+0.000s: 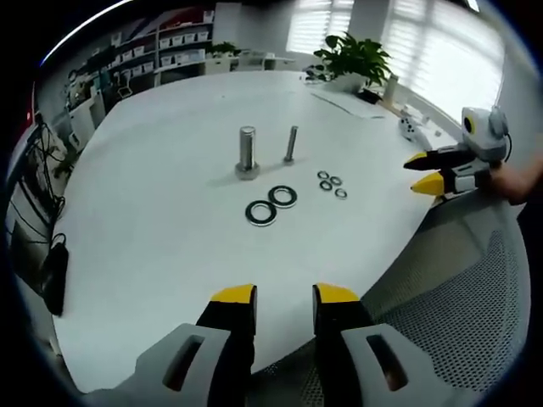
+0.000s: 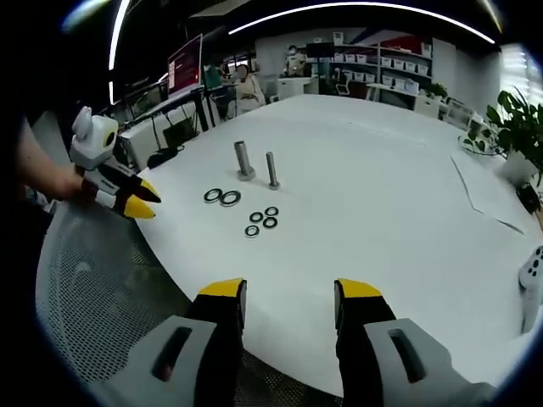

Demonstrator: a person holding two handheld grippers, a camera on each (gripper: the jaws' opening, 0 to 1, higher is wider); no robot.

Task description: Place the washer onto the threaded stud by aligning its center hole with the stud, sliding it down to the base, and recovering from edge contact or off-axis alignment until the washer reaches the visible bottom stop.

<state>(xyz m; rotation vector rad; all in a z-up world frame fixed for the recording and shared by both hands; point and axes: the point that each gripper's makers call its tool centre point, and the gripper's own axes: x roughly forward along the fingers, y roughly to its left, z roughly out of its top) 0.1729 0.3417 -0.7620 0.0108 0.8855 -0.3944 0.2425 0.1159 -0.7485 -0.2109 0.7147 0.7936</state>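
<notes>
Two threaded studs stand upright on the white table (image 1: 170, 254): a thick stud (image 1: 247, 151) (image 2: 244, 160) with a hex base and a thin stud (image 1: 291, 144) (image 2: 272, 170). Two large dark washers (image 1: 271, 204) (image 2: 221, 197) lie flat in front of the thick one, and three small washers (image 1: 332, 184) (image 2: 261, 221) lie near the thin one. My left gripper (image 1: 284, 298) hovers open at the table's near edge, nothing between its yellow-tipped fingers. My right gripper (image 2: 288, 292) is open too, also empty. Each gripper appears in the other's view, at the table's rim (image 1: 428, 172) (image 2: 140, 202).
A grey mesh chair (image 1: 458, 297) (image 2: 93, 288) sits under the near edge. A potted plant (image 1: 355, 59) and papers (image 2: 488, 195) lie at the far side. Shelves (image 1: 161, 51), desks and seated people (image 2: 246, 85) stand beyond the table. A small white object (image 2: 533, 275) rests at the right.
</notes>
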